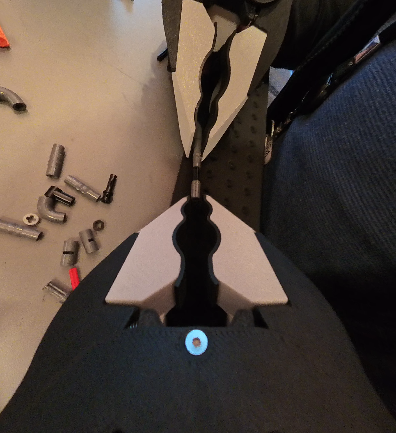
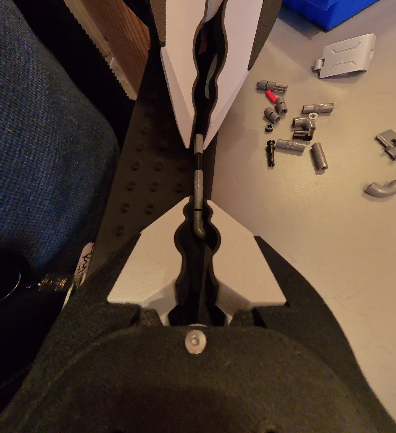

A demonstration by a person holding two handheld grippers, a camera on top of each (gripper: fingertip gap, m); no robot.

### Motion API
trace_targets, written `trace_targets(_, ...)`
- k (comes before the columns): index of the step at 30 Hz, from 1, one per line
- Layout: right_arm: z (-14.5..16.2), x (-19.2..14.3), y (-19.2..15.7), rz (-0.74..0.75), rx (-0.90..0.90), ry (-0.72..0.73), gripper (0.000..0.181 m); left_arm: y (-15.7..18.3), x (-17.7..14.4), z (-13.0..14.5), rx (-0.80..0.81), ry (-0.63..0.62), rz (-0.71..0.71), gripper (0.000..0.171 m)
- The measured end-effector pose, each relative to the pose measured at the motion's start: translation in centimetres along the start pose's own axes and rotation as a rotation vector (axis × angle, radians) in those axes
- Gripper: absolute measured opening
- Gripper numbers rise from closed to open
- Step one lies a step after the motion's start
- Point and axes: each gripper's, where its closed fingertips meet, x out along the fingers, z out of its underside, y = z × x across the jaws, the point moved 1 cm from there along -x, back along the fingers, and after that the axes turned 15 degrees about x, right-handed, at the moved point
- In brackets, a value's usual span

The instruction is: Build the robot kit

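My two grippers face each other tip to tip and hold one thin rod assembly between them. In the left wrist view my left gripper (image 1: pixel 195 199) is shut on a short grey sleeve (image 1: pixel 195 188). A black axle (image 1: pixel 196 172) runs from it into a grey tube (image 1: pixel 197 150) held by the right gripper (image 1: pixel 195 155). In the right wrist view my right gripper (image 2: pixel 198 199) is shut on the grey tube (image 2: pixel 198 187), which ends in a grey elbow (image 2: pixel 200 230) between the jaws. The left gripper (image 2: pixel 198 146) holds the short sleeve (image 2: pixel 198 141).
A black studded plate (image 1: pixel 241 164) lies under the grippers at the table's edge. Several loose grey tubes, elbows and pins (image 1: pixel 51 210) lie on the table, with a red pin (image 2: pixel 271 96). A grey panel (image 2: pixel 345 56) and a blue box (image 2: pixel 328 11) lie farther off. A person's blue clothing (image 1: pixel 344 187) is beside the table. About 5 cm separates my left fingertips from my right.
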Motion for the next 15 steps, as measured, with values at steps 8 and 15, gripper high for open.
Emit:
trace_targets(8,-0.6,-0.4,0.0,-0.037,0.034,0.039,0.004,-0.2,-0.8,-2.2,-0.024,0.127,-0.043,0.004)
trace_targets(15,-2.6,-0.7,0.0,0.041,-0.024,0.124,0.000,-0.4,-1.6,-6.4,0.085,0.074,-0.145,0.004)
